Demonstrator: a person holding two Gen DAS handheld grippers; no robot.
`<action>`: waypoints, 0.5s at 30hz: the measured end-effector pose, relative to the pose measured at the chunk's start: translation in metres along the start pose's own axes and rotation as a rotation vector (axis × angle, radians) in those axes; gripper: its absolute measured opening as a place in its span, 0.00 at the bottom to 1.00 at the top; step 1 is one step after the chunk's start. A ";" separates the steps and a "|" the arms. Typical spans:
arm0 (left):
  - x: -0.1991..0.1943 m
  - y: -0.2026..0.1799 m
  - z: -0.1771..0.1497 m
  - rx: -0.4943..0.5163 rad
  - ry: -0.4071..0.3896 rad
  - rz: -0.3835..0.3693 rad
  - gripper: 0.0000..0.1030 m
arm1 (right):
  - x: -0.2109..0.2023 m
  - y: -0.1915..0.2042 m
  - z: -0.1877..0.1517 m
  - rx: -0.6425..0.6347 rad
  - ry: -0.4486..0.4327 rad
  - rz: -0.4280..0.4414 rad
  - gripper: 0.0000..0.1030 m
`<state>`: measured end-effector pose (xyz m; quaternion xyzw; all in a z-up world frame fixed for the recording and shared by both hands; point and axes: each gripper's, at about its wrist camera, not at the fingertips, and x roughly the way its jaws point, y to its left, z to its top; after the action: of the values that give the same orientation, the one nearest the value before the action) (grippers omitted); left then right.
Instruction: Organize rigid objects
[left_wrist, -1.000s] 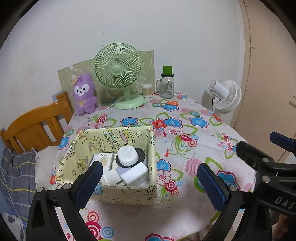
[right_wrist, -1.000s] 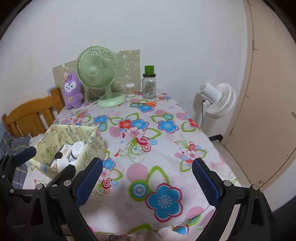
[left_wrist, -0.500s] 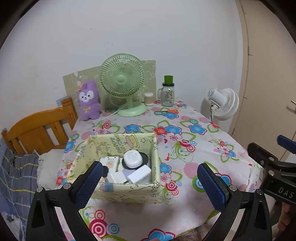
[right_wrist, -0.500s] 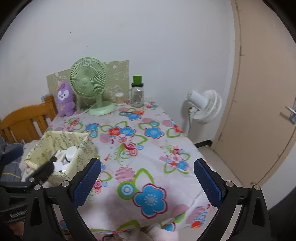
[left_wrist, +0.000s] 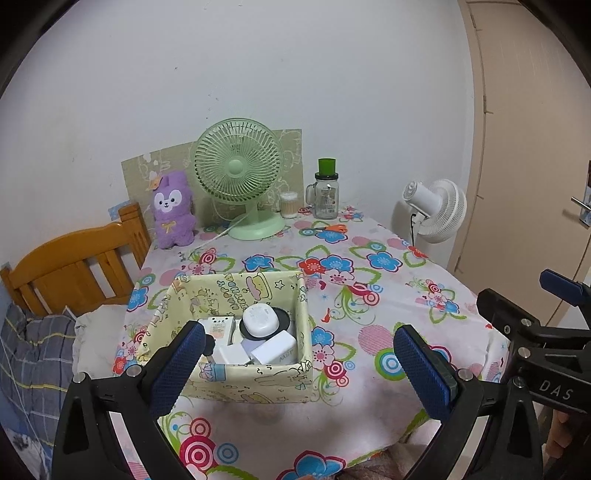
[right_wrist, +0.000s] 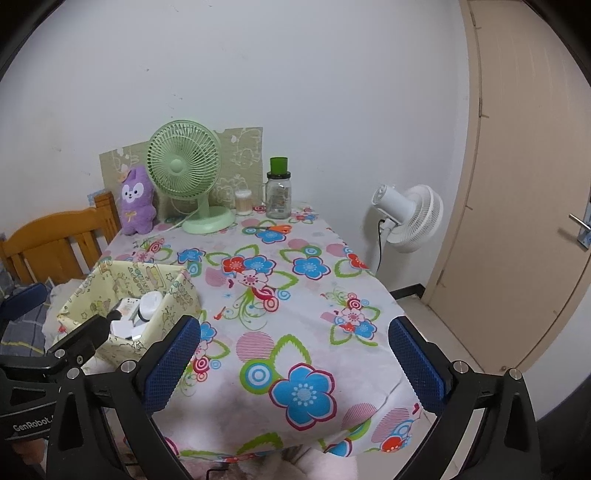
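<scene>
A pale yellow patterned box (left_wrist: 236, 291) stands on the left part of the floral table and also shows in the right wrist view (right_wrist: 96, 280). It holds several white chargers and plugs (left_wrist: 275, 349) and a round white device on a black disc (left_wrist: 260, 320). My left gripper (left_wrist: 299, 369) is open and empty, hovering near the table's front edge just in front of the box. My right gripper (right_wrist: 293, 362) is open and empty, over the table's front right part.
At the back stand a green desk fan (left_wrist: 238, 173), a purple plush (left_wrist: 173, 208), a jar with green lid (left_wrist: 327, 190), a small cotton-swab pot (left_wrist: 289, 204) and orange scissors (left_wrist: 327, 229). A wooden chair (left_wrist: 70, 266) is left; a white floor fan (left_wrist: 436, 210) and a door (right_wrist: 524, 206) are right.
Both grippers have pulled back and away from the table, so the box and table look smaller and farther. Both stay open and empty.
</scene>
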<state>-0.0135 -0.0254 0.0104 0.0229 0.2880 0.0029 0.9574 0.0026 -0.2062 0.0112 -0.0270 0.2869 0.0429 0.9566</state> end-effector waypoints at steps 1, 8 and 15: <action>0.000 0.000 0.000 0.001 -0.001 -0.003 1.00 | 0.000 0.000 0.000 0.002 -0.001 -0.001 1.00; 0.002 -0.004 0.001 0.003 0.003 -0.012 1.00 | -0.001 -0.004 0.001 0.016 -0.004 -0.009 1.00; 0.004 -0.002 0.002 -0.002 0.002 -0.016 1.00 | -0.002 -0.004 0.002 0.018 -0.009 -0.011 1.00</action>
<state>-0.0093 -0.0275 0.0101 0.0196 0.2891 -0.0042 0.9571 0.0028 -0.2100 0.0138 -0.0198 0.2828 0.0351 0.9583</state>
